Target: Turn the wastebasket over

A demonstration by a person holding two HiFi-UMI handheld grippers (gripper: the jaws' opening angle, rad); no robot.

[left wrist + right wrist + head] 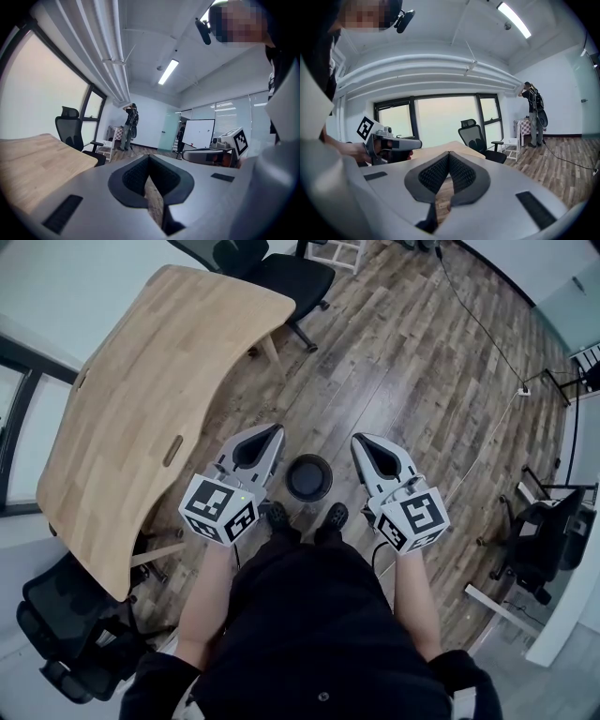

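Standing over the wastebasket (pixel 309 477), I have it on the wood floor (pixel 412 362) at my twelve o'clock, just ahead of my shoes (pixel 277 515). It is close enough to reach without stepping. My left claw (pixel 270 434) hangs at its ten o'clock and my right claw (pixel 362 441) at its two o'clock, both up in the air and well clear of it. Holding one on each side of the round body suits a two-sided hold.

Each claw is pressed together with nothing between its pads. Along each pair of jaws I see only the room beyond, not the basket.

From above, the basket is a dark ring around a paler disc. That could be an open mouth with the bottom showing, or a base turned up, and I cannot tell which from here. The table (pixel 141 390) sits off at nine o'clock, out of the way.
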